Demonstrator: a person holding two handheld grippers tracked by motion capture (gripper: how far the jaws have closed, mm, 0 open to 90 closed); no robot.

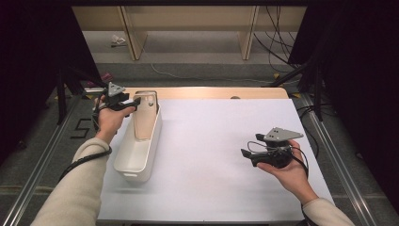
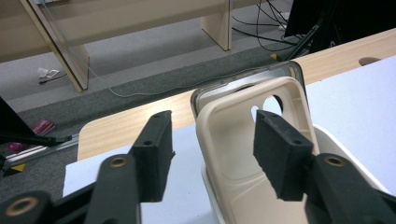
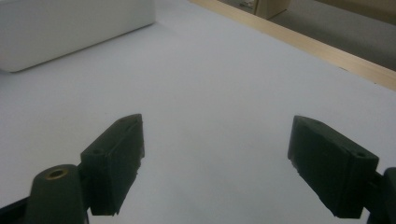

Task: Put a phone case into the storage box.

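Two phone cases (image 2: 254,140) in white bin (image 1: 136,162)

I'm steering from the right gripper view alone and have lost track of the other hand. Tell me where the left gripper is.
Observer: The left gripper is at the far end of the white bin, jaws open.
Operator: Say what's between its jaws.
Observer: A beige phone case standing tilted in the bin; the left gripper view shows the jaws either side of its edge, not yet closed on it.
Operator: Report anything else in that bin.
Observer: A second, clear case with a dark rim stands right behind the beige one.
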